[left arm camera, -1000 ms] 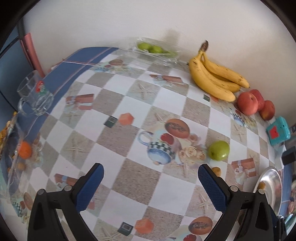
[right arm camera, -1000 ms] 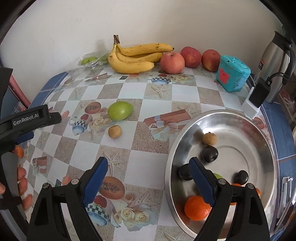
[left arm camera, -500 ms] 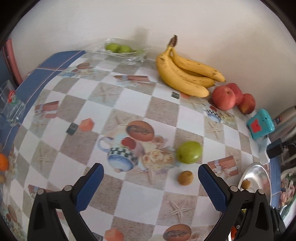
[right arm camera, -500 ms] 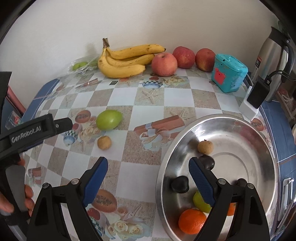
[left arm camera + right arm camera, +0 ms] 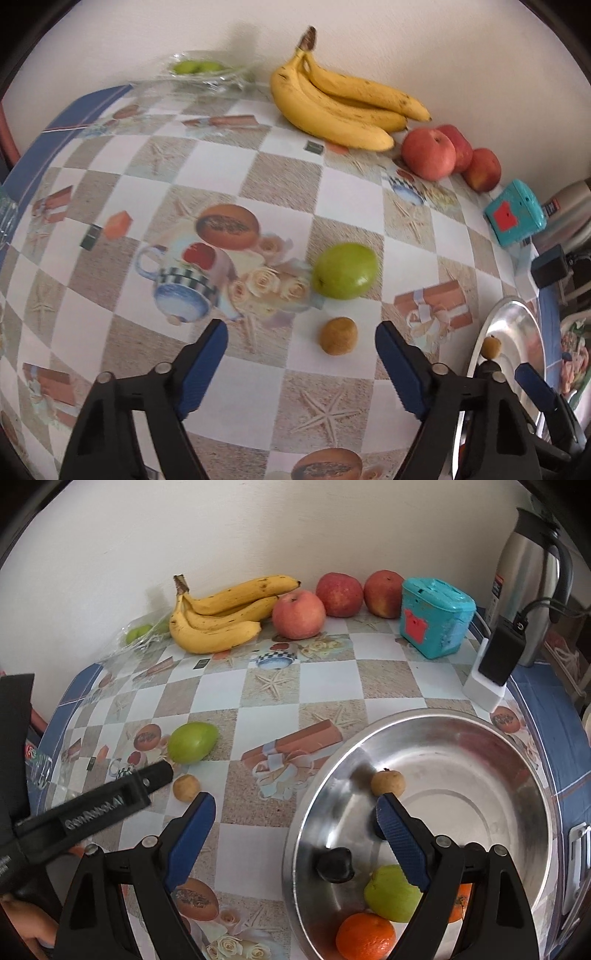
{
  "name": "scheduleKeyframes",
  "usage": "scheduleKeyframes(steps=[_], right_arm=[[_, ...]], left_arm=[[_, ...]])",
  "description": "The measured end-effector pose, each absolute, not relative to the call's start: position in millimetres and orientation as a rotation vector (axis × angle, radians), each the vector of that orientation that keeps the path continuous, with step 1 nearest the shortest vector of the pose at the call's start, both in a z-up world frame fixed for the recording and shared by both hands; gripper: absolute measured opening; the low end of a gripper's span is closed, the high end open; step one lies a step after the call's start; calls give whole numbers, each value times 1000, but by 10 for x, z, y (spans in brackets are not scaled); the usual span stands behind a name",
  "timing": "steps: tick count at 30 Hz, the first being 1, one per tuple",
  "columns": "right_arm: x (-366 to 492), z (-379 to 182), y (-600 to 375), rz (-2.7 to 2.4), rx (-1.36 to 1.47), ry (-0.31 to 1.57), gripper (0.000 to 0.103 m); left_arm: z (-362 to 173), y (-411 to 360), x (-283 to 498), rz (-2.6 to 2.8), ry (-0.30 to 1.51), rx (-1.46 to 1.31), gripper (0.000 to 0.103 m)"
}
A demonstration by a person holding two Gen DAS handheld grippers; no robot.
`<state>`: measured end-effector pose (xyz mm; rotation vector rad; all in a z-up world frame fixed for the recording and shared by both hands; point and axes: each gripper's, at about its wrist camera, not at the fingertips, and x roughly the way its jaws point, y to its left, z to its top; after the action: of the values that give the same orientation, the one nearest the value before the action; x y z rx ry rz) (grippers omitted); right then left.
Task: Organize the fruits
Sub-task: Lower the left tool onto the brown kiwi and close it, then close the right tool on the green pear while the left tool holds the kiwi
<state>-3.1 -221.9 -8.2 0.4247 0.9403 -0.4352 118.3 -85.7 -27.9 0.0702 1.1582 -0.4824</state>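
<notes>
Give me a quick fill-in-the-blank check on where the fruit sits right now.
1. The small brown fruit lies on the tablecloth just in front of the ____ fruit.
2. The orange sits inside the ____ bowl.
3. Beside the bananas stand ____ red apples.

Missing words: green; metal; three

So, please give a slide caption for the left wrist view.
Open left gripper nears a small brown fruit beside a green fruit.

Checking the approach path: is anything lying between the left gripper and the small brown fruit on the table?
No. In the left wrist view only bare tablecloth separates the left gripper, open and just closing, from the small brown fruit; the green fruit lies beyond.
</notes>
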Motion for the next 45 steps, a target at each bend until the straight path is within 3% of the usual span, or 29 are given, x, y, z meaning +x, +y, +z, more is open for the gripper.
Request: scheduleKeyframes(steps=[14, 45], right_arm=[[-68, -92, -2253, -445, 436, 942, 89], [95, -18, -1961, -380, 348, 940, 89]], left_arm=[[-381, -1007, 1113, -554, 1176, 82, 24], [389, -237, 1526, -391, 1009, -144, 24]])
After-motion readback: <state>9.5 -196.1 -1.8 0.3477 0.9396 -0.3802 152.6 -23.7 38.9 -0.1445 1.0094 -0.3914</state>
